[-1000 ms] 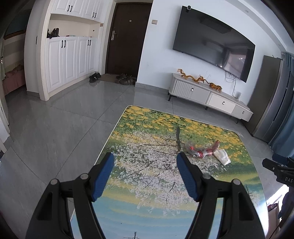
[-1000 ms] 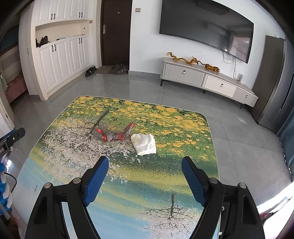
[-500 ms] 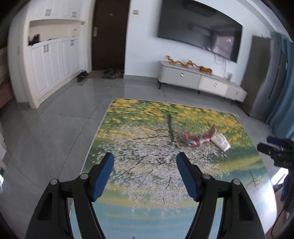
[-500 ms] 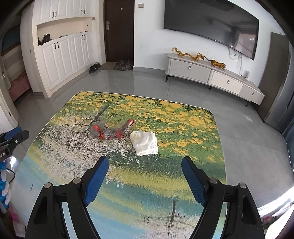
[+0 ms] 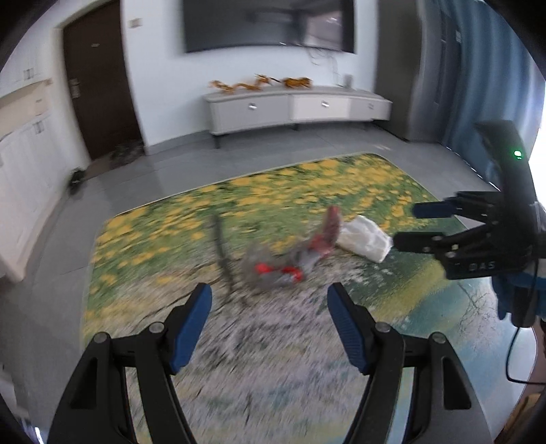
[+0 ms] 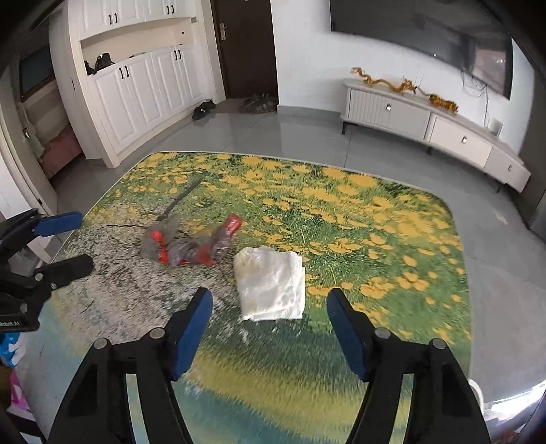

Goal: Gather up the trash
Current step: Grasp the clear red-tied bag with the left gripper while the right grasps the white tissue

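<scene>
A crumpled clear-and-red plastic wrapper (image 6: 191,244) (image 5: 293,259) lies on the table with the flower-and-tree print (image 6: 375,211) (image 5: 153,239). A folded white tissue (image 6: 271,283) (image 5: 365,235) lies just right of it. My right gripper (image 6: 269,319) hovers over the near edge of the tissue; its jaws are closing, with nothing pressed between them. My left gripper (image 5: 269,319) stands open a little short of the wrapper, nothing in it. Each gripper shows in the other's view, the left gripper (image 6: 61,242) at the left edge, the right gripper (image 5: 413,225) at the right.
Grey tiled floor (image 6: 307,133) surrounds the table. A low TV cabinet (image 6: 426,126) with gold ornaments stands by the far wall under a wall TV (image 5: 269,24). White cupboards (image 6: 136,88) and a dark door (image 6: 245,44) are at the back left.
Both grippers have dropped closer to the table and the trash. The left view has swung right and rolled, now blurred. The right jaws have narrowed a little.
</scene>
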`<move>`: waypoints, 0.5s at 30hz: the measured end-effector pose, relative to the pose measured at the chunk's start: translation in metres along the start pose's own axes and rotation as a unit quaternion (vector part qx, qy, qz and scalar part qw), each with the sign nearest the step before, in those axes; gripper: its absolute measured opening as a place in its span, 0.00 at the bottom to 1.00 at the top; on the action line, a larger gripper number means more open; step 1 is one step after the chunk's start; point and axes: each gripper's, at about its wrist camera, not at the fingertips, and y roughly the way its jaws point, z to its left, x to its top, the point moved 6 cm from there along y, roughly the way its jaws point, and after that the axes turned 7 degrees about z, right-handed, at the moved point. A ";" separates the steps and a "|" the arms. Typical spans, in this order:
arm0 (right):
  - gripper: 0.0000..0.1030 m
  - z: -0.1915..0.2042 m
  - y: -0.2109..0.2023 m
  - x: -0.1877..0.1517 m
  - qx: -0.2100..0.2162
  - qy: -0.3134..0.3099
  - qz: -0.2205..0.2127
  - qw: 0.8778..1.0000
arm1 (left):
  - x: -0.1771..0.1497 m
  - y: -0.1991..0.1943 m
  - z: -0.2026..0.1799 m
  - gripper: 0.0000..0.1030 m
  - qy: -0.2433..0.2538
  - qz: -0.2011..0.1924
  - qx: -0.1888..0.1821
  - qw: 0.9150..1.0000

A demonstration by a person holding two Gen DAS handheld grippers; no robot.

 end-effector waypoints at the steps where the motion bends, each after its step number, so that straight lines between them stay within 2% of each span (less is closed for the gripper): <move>1: 0.62 -0.003 0.004 0.001 0.006 0.004 0.002 1.000 | 0.002 0.006 -0.002 0.66 0.003 0.005 -0.004 1.000; 4: 0.58 -0.011 0.017 0.003 0.022 0.011 0.007 1.000 | 0.015 0.027 -0.010 0.66 0.024 0.022 -0.026 0.999; 9: 0.56 -0.013 0.032 0.006 0.033 0.004 0.015 0.999 | 0.023 0.057 -0.018 0.66 0.051 0.045 -0.025 0.997; 12: 0.52 -0.011 0.039 0.007 0.036 -0.005 0.020 0.999 | 0.025 0.069 -0.017 0.59 0.053 0.053 -0.026 0.997; 15: 0.46 -0.007 0.045 0.008 0.034 -0.015 0.025 0.999 | 0.023 0.080 -0.016 0.47 0.052 0.067 -0.025 0.996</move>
